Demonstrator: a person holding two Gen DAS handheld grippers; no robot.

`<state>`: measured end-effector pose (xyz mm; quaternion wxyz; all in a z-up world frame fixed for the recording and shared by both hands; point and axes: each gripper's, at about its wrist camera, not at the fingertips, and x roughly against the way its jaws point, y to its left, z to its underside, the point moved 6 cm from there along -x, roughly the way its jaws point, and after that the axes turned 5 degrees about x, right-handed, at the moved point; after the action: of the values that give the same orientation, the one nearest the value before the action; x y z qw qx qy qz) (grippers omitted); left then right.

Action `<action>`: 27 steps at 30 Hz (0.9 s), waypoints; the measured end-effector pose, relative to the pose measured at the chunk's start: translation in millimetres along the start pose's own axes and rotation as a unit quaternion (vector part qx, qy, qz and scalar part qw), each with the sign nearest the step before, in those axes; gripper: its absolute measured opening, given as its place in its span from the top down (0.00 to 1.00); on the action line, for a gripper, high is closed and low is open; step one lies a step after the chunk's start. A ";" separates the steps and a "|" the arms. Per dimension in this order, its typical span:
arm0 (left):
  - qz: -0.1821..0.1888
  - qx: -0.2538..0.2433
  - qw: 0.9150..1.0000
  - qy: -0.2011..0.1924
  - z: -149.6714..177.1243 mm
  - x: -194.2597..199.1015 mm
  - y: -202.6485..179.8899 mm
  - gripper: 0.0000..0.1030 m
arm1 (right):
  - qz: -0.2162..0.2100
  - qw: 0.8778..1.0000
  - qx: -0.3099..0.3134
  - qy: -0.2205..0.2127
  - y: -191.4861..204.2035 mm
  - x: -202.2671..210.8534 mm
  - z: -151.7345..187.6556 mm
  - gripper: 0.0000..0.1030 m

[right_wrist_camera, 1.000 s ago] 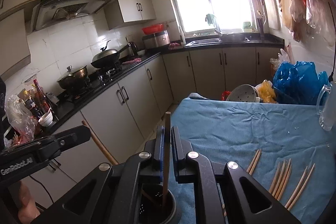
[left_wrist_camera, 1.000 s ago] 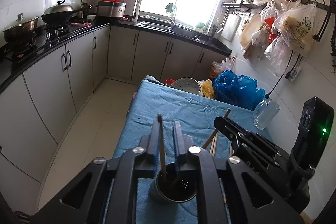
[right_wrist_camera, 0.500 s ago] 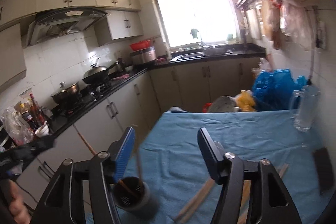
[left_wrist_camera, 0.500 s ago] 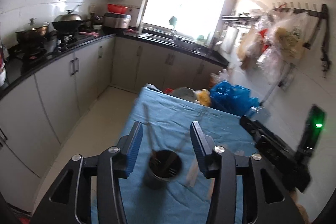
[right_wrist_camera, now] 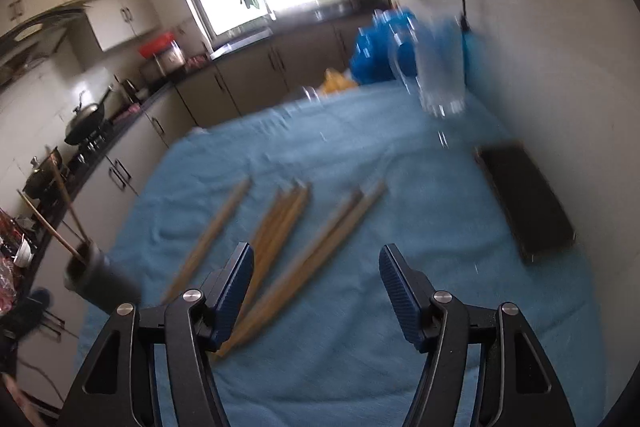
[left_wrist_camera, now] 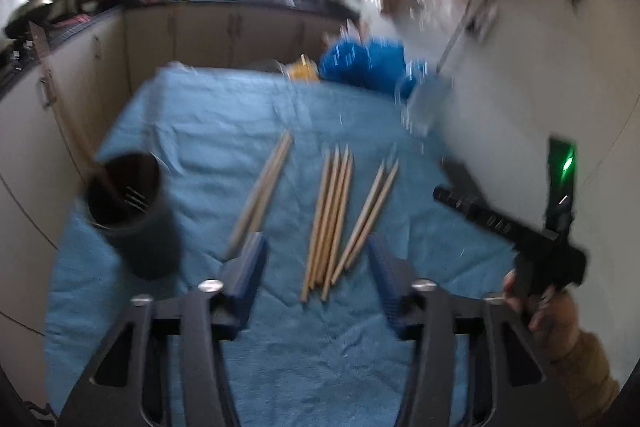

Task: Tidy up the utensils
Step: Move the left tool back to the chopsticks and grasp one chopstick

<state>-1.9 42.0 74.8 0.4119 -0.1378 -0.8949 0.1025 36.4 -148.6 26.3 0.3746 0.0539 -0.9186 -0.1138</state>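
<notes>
Several wooden chopsticks [left_wrist_camera: 332, 215] lie in three groups on the blue cloth [left_wrist_camera: 224, 131]; they also show in the right wrist view [right_wrist_camera: 280, 223]. A dark utensil holder [left_wrist_camera: 132, 215] stands at the cloth's left edge with two chopsticks in it [right_wrist_camera: 60, 211]; the holder also shows in the right wrist view [right_wrist_camera: 96, 279]. My left gripper [left_wrist_camera: 316, 255] is open and empty above the near ends of the middle group. My right gripper [right_wrist_camera: 316, 267] is open and empty above the right-hand chopsticks; its body shows in the left wrist view [left_wrist_camera: 500, 227].
A glass jug [right_wrist_camera: 436, 75] stands at the far right of the table by the wall, with blue bags [left_wrist_camera: 360, 63] behind it. A black flat device [right_wrist_camera: 524, 199] lies on the cloth at the right. Kitchen cabinets [left_wrist_camera: 36, 115] line the left side.
Both grippers let go of their chopsticks into the holder, opened wide, and swung right and down over the chopsticks lying on the cloth. The holder now sits to the left of both.
</notes>
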 end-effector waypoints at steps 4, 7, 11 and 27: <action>0.007 0.002 0.999 0.050 12.5 -54.8 -3.7 0.78 | -0.026 0.999 -0.013 0.039 -16.6 -24.1 15.4 0.65; 0.013 0.013 0.998 0.056 9.1 -79.4 -4.3 0.78 | -0.046 0.997 -0.008 0.056 -14.1 -42.5 20.5 0.67; 0.007 0.017 0.998 0.061 2.7 -105.9 -3.4 0.79 | -0.058 0.996 -0.002 0.072 -7.0 -65.5 23.4 0.67; 0.014 0.026 0.995 0.090 -2.0 -151.6 11.1 0.94 | -0.011 0.996 0.040 0.077 -5.2 -104.5 11.3 0.72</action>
<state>95.8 2.3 -34.7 0.4929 -0.1482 -0.8491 0.1189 103.1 -132.4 -53.5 0.4403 0.0875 -0.8903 -0.0768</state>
